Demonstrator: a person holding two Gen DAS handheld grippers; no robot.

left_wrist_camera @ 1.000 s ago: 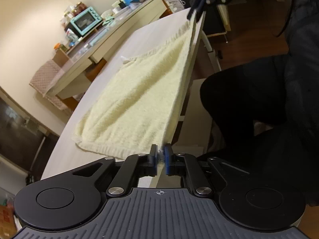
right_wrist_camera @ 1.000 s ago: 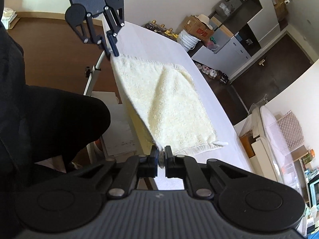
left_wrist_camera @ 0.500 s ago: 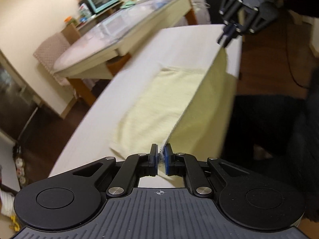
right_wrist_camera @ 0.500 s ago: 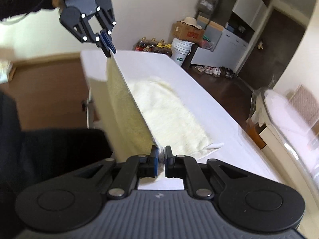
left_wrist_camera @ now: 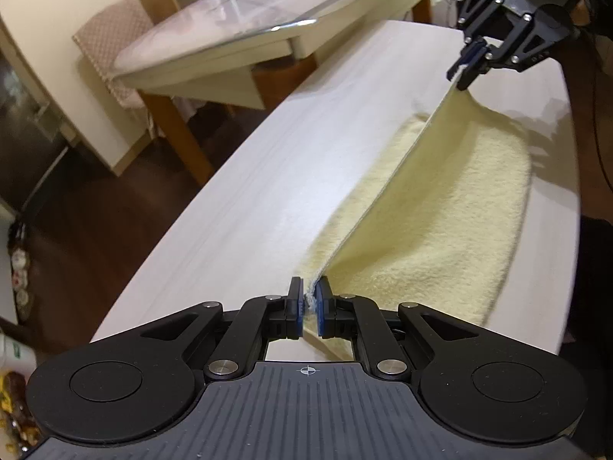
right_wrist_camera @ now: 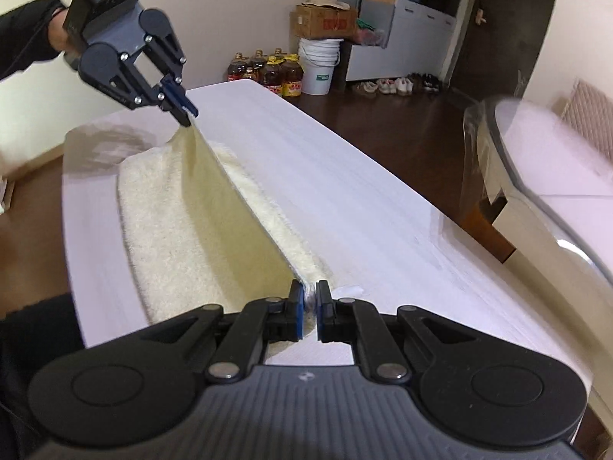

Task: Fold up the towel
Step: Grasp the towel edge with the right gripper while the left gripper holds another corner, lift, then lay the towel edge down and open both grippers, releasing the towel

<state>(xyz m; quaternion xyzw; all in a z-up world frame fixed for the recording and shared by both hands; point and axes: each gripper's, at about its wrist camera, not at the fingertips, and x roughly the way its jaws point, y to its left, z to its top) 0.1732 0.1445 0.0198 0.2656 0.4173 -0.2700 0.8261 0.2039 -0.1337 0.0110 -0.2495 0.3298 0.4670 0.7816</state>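
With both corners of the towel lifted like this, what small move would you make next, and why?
Probably carry both corners farther across and lower them. The left gripper and right gripper each pinch a towel corner, the raised edge stands taut above the half lying on the table, not yet laid over.

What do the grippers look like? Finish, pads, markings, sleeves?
Left gripper and right gripper: matte black linkage fingers, blue pads, silver pivot screws, round black discs either side, ribbed grey body with a small crosshair mark. The person's sleeve is black; a thin black cable hangs nearby.
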